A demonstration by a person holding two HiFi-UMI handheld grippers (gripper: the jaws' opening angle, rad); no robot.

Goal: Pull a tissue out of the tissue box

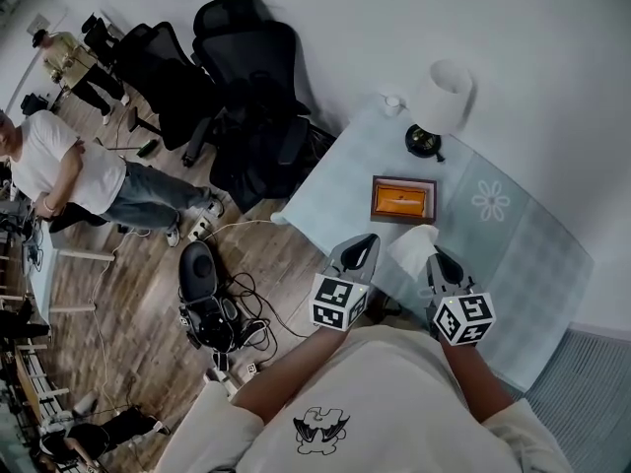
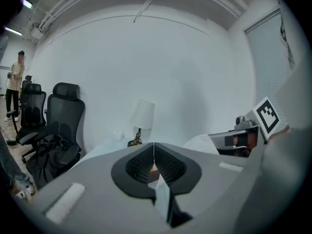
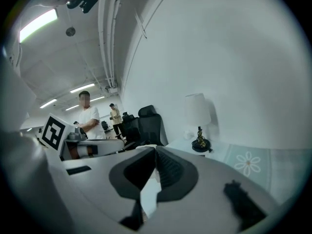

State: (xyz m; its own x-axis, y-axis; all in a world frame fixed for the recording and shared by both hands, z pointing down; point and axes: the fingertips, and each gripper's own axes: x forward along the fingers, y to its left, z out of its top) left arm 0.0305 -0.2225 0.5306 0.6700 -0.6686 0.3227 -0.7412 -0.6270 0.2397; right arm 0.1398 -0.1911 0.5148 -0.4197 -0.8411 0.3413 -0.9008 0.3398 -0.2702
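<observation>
The tissue box (image 1: 402, 199), brown with an orange top, lies on the pale blue tablecloth (image 1: 532, 254). A white tissue (image 1: 412, 247) hangs clear of the box, just in front of it. My right gripper (image 1: 435, 257) is shut on the tissue's edge, and white tissue shows behind its closed jaws in the right gripper view (image 3: 155, 150). My left gripper (image 1: 367, 242) hovers beside it to the left, jaws shut with nothing seen in them. In the left gripper view (image 2: 154, 146) the tissue (image 2: 201, 143) shows at the right, and a bit of orange box shows past the jaws.
A white lamp (image 1: 441, 97) and a small white cup (image 1: 392, 104) stand at the table's far end. Black office chairs (image 1: 246, 77) crowd the table's left side. Cables and a black device (image 1: 202, 294) lie on the wooden floor. People stand further off at the left.
</observation>
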